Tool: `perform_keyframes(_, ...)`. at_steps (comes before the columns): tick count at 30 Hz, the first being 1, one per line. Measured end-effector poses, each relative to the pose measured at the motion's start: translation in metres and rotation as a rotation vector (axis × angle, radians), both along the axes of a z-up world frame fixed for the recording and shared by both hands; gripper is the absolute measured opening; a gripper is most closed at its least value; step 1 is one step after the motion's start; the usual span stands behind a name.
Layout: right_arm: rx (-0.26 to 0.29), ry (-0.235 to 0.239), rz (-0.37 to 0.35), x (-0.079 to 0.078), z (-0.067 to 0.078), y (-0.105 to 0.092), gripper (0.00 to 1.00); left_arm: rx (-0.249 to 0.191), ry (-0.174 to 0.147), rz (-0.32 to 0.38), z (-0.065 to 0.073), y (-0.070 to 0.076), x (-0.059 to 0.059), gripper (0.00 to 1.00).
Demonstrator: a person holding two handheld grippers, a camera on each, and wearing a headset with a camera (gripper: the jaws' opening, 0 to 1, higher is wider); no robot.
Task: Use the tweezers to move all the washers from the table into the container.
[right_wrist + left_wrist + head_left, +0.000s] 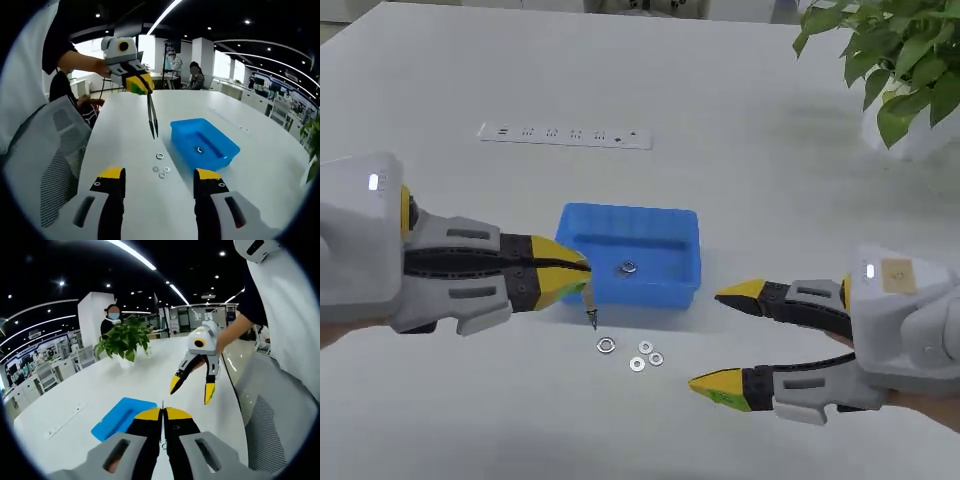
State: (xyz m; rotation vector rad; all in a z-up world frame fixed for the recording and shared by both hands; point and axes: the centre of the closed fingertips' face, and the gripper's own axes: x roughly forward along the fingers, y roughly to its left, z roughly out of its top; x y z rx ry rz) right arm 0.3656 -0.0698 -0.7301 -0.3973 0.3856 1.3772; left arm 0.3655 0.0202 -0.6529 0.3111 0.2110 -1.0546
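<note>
My left gripper (582, 268) is shut on thin metal tweezers (591, 312), whose tip hangs just above the table in front of the blue container (665, 290). One washer (627, 268) lies inside the container. Several washers (637, 355) lie loose on the white table, just right of the tweezers' tip. My right gripper (708, 338) stands open to their right, holding nothing. In the right gripper view the tweezers (152, 117) point down beside the container (220, 155), above the washers (160, 156). In the left gripper view my shut left gripper (162, 412) faces the open right gripper (191, 391).
A white power strip (565, 135) lies on the far side of the table. A potted plant (895, 60) stands at the back right corner. A mesh chair (55, 150) sits at the table's edge, and people sit far behind.
</note>
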Motion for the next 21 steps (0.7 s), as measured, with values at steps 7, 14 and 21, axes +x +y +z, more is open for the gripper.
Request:
perform_keyframes(7, -0.001, 0.012, -0.002, -0.004, -0.009, -0.004, 0.71, -0.005, 0.015, -0.004, -0.007, -0.001, -0.001, 0.05)
perform_keyframes(14, 0.011, 0.033, -0.012, -0.006, -0.013, 0.001, 0.82, -0.024, 0.048, -0.011, -0.018, -0.006, 0.002, 0.05)
perform_keyframes(21, 0.001, 0.08, 0.014, -0.014, -0.022, 0.008, 0.92, -0.027, 0.054, -0.018, -0.025, -0.009, 0.004, 0.05)
